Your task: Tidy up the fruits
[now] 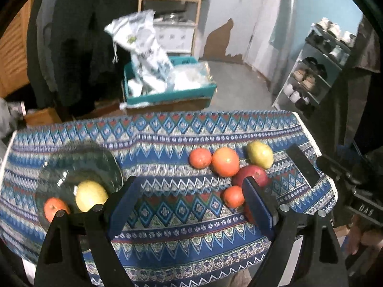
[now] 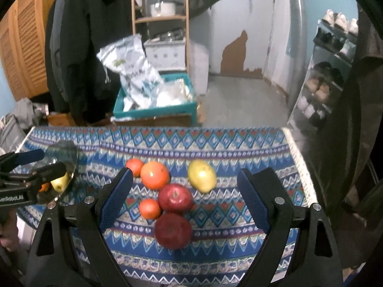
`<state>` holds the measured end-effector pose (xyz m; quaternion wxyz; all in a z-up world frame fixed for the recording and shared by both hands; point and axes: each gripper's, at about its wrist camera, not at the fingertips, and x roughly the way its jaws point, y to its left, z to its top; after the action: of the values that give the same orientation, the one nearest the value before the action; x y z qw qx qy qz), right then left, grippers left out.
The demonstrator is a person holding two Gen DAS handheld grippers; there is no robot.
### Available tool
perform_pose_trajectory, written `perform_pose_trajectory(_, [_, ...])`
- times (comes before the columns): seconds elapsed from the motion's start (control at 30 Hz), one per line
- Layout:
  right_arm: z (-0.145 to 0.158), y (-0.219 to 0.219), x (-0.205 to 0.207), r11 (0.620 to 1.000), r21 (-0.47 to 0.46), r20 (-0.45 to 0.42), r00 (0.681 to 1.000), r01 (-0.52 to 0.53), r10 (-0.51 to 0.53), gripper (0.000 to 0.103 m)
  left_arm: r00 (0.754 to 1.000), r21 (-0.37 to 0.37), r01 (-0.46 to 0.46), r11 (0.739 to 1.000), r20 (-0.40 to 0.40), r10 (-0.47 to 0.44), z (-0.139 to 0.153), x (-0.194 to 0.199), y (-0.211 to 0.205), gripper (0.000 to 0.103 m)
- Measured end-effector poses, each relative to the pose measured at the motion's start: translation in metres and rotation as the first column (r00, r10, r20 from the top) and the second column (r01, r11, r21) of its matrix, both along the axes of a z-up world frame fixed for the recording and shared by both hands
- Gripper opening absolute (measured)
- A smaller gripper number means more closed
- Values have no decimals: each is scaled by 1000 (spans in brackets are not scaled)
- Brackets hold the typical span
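The left gripper (image 1: 189,205) is hovering with jaws spread wide and nothing between them, above bare cloth (image 1: 167,215) between the glass bowl (image 1: 112,165) and the loose fruit; the right gripper (image 2: 185,198) is likewise gaping and unloaded, its jaws framing the cluster. The bowl is sitting near the cloth's left edge, holding a yellow fruit (image 1: 91,196) and an orange one (image 1: 55,209). Six fruits are lying right of centre: a small orange (image 2: 134,167) touching a big orange (image 2: 154,175); a mango (image 2: 201,175) just apart, nearest the right edge; an apple (image 2: 175,197) touching another small orange (image 2: 149,208); a second apple (image 2: 172,230) lying nearest the front edge; open cloth is running behind the cluster to the far edge.
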<state>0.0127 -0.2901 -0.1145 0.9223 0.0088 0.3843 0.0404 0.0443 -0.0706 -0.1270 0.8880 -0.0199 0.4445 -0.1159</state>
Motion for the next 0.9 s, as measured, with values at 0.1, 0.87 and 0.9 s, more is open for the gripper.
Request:
perform_pose_trajectory(0.1, [-21,2,5,1000,-6,-54,999,-4,4,87,999,0,-14,1000,-43,14,-15,4,1,88])
perform_pose_trajectory(0.87, [-138,9,25,998,34,-356,933,-44,53,87,992,165,49,985,-127,-28,-88,17,-25,88])
perform_pose_trajectory(0.9, [-139,10,26,998,35,-361,931,-46,55,87,991,166,52,985,-129,-31,-90,17,-26,88])
